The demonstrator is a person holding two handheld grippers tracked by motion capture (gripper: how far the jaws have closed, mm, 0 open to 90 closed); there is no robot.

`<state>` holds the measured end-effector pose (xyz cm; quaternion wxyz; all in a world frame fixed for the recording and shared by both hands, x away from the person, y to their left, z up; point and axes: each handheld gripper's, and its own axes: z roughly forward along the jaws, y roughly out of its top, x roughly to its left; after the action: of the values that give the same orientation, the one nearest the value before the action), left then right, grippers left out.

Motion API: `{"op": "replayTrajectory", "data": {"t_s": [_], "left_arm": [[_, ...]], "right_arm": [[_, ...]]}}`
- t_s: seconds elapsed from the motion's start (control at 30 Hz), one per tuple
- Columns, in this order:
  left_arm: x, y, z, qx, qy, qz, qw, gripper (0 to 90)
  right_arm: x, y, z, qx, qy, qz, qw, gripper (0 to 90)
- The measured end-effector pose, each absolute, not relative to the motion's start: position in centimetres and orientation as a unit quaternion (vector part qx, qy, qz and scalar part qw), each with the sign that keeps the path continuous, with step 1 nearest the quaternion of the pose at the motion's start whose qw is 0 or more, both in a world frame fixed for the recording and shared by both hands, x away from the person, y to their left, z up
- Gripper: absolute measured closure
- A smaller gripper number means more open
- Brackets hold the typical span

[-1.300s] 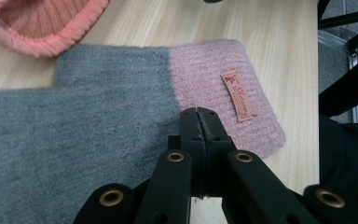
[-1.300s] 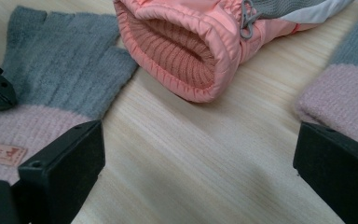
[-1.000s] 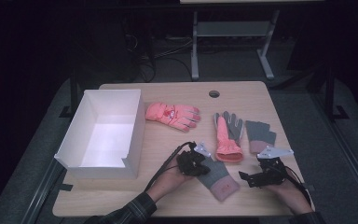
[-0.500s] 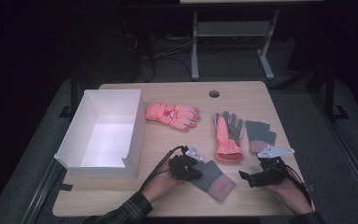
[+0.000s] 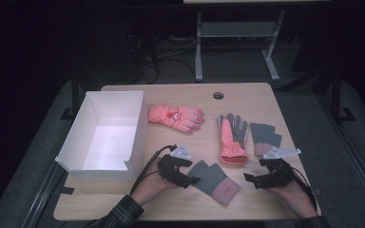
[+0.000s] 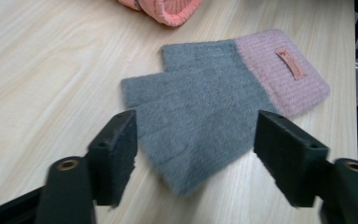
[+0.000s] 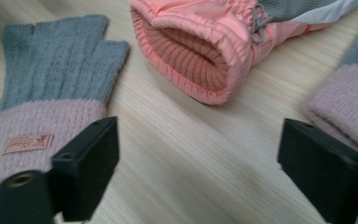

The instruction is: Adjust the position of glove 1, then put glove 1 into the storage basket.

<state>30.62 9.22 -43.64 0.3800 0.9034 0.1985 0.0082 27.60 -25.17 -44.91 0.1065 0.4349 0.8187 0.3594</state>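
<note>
A grey fingerless glove with a pink cuff (image 5: pixel 215 180) (image 6: pixel 214 98) lies flat near the table's front edge. My left gripper (image 5: pixel 191 180) (image 6: pixel 196 149) sits at its finger end. Its jaws have just been opening and stand apart on either side of the glove's fingers, with no pad pressing on it. My right gripper (image 5: pixel 251 179) (image 7: pixel 196 158) rests to the glove's right. Its jaws have just been closing a little, are still wide, and have only bare wood between them. Ahead of it lie that glove (image 7: pixel 51 88) and a salmon ski glove's cuff (image 7: pixel 200 51).
A white open box (image 5: pixel 138 128) stands at the left. A pink glove (image 5: pixel 176 116) lies mid-table, the salmon and grey ski glove (image 5: pixel 233 135) to its right, and a second grey fingerless glove (image 5: pixel 265 137) (image 7: pixel 345 102) beyond that. A cable hole (image 5: pixel 218 95) is at the back.
My left gripper slid left and toward the front edge, dragging the grey glove slightly, then its jaws opened and let the glove go. The right gripper stayed put.
</note>
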Motion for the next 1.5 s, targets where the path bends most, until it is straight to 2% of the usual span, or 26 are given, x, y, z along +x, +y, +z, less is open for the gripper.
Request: {"op": "replayTrajectory", "data": {"t_s": [0.13,0.2,0.37,0.57,0.6,0.67,0.77,1.5], "left_arm": [[30.3,10.5,-43.6,0.9,0.2,0.021,0.385,22.7],[30.1,11.0,-43.8,0.901,0.205,0.027,0.38,19.2],[29.6,12.1,-44.2,0.902,0.208,0.032,0.378,17.3],[29.0,13.0,-44.6,0.905,0.205,0.037,0.371,15.8],[28.7,13.1,-44.8,0.901,0.212,0.034,0.377,15.8],[28.5,13.2,-44.8,0.902,0.208,0.034,0.376,15.8],[27.9,13.3,-45.0,0.906,0.2,0.035,0.371,15.8],[28.6,13.3,-45.3,0.9,0.223,0.025,0.374,13.1]], "right_arm": [[27.6,-25.3,-44.9,0.437,0.818,0.359,0.106,17.1],[27.6,-25.4,-44.9,0.44,0.815,0.36,0.108,21.0],[27.7,-25.5,-44.9,0.445,0.809,0.363,0.122,31.4],[27.8,-26.1,-44.4,0.466,0.795,0.368,0.124,58.5],[28.3,-26.5,-44.4,0.473,0.793,0.36,0.131,69.7],[28.5,-26.7,-44.3,0.476,0.792,0.36,0.132,73.2],[29.7,-27.4,-43.9,0.49,0.781,0.362,0.14,90.0],[36.0,-28.3,-43.6,0.526,0.763,0.339,0.161,90.0]]}}
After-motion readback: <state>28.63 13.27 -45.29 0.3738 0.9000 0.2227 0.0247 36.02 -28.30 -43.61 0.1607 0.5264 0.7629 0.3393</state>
